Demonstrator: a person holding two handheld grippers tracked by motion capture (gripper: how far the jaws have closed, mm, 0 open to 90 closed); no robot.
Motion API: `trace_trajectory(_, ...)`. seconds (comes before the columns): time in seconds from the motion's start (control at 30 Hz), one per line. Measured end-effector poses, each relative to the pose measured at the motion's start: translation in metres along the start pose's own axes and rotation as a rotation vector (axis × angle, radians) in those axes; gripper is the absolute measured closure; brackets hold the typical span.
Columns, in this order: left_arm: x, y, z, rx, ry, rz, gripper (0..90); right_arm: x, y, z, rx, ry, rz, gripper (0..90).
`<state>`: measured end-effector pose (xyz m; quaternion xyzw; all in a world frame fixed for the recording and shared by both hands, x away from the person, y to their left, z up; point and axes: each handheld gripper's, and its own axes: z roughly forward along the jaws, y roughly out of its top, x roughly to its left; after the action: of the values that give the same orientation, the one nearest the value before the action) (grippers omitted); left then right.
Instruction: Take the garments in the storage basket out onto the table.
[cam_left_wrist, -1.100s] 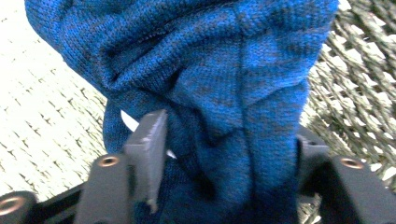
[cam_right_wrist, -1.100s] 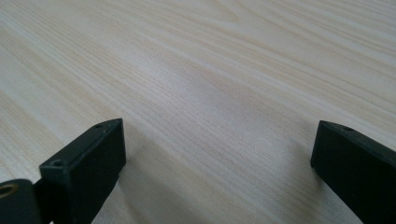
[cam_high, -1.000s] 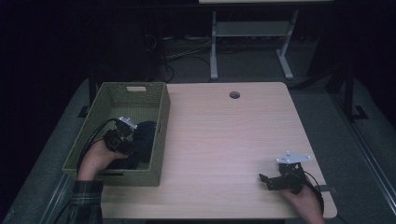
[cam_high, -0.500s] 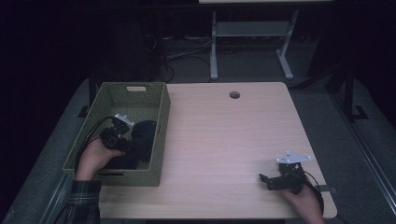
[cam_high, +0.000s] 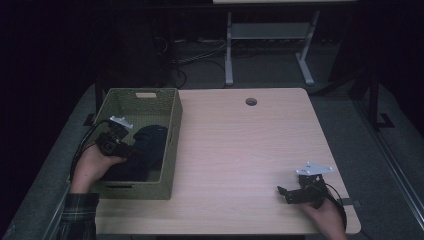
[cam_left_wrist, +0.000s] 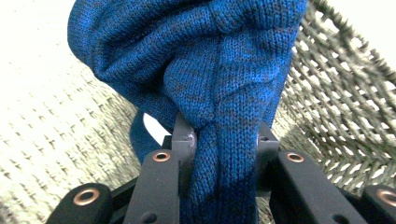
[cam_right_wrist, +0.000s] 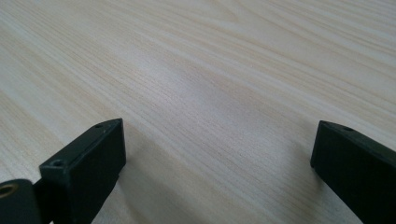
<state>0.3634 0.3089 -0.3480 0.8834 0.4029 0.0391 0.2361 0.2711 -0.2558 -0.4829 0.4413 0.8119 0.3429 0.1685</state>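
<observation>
Two jaws of our left gripper (cam_left_wrist: 219, 140) have just closed, pinching the blue knit (cam_left_wrist: 205, 70) inside the basket (cam_high: 172, 145); lifting comes next. Right gripper (cam_right_wrist: 215, 158) waits, jaws wide.

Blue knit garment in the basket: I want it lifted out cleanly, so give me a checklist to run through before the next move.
1. Left gripper pinches the blue knit garment, jaws having just closed on it: ok.
2. Enough fabric between the jaws: ok, a thick fold.
3. Garment free of the woven basket: not ok, most lies inside.
4. Snagging on the weave: cannot tell.
5. Bare table beside the basket for laying it down: ok.
6. Right gripper open, resting apart: ok.
</observation>
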Motion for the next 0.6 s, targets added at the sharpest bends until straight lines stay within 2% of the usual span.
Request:
trace_trajectory(0.4,-0.001,0.013,-0.027,-0.046,0.011,-0.019,70.2,0.000,0.000,0.000,0.001,0.000,0.002,3.0)
trace_trajectory(0.6,-0.003,0.020,-0.040,-0.059,0.016,-0.012,70.2,0.000,0.000,0.000,0.000,0.000,0.000,3.0)
